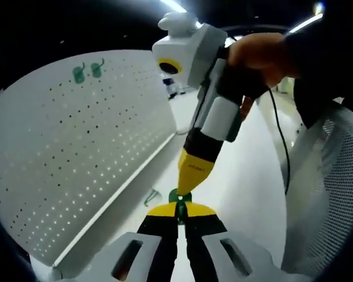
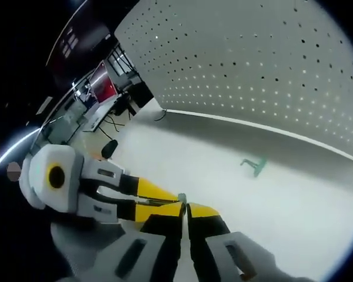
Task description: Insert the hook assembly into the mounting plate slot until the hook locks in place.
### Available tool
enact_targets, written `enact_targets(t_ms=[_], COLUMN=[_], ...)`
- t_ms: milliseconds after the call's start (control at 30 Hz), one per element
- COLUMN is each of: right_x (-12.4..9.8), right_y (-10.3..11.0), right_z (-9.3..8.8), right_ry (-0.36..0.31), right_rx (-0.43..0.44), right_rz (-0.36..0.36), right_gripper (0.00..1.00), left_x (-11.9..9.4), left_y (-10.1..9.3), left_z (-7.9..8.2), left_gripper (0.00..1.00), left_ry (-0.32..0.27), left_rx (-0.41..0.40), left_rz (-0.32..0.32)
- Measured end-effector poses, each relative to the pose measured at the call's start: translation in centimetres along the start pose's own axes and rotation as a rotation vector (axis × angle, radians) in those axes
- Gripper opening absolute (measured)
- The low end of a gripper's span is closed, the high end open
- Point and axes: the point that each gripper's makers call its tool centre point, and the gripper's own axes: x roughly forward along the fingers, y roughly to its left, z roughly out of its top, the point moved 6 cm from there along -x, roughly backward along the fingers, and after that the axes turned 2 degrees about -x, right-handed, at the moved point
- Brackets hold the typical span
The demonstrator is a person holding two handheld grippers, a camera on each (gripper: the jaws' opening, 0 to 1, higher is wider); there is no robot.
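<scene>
A small green hook (image 1: 179, 195) is pinched between the yellow tips of my left gripper (image 1: 180, 207), whose jaws are shut on it. My right gripper (image 1: 187, 187) comes down from the upper right, held by a hand (image 1: 260, 54), with its narrow yellow tips shut on the same hook from above. In the right gripper view, that gripper (image 2: 184, 207) meets the left gripper (image 2: 175, 201) tip to tip, and only a sliver of the hook (image 2: 182, 198) shows. The white pegboard (image 1: 76, 153) stands upright to the left of both, apart from them.
Two green hooks (image 1: 87, 70) hang high on the pegboard. Another green hook (image 2: 255, 165) lies on the white table (image 2: 223, 176) near the board's foot. A white mesh chair (image 1: 335, 182) and a black cable (image 1: 282, 141) are at the right. Desks with screens (image 2: 103, 88) stand beyond the table.
</scene>
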Motion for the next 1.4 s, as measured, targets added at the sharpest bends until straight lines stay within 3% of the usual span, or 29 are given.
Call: enact_targets(t_ms=[400, 700, 1033, 1400], right_x=[-0.5, -0.6, -1.5, -2.3], right_y=[0.3, 0.6, -0.1, -0.3], right_z=[0.2, 0.3, 1.0, 1.8], right_ry=[-0.056, -0.140, -0.280, -0.381], right_rx=[-0.061, -0.132, -0.210, -0.322], right_rz=[-0.034, -0.074, -0.190, -0.280], right_gripper=[0.01, 0.02, 0.05, 0.07], left_x=[-0.2, -0.3, -0.5, -0.9], left_y=[0.2, 0.5, 0.9, 1.3], left_z=[0.3, 0.4, 0.4, 0.6], left_gripper=[0.02, 0.02, 0.02, 0.02], left_ry=[-0.021, -0.036, -0.048, -0.060], left_rx=[-0.038, -0.076, -0.113, -0.142], left_rz=[0.013, 0.026, 0.042, 0.069])
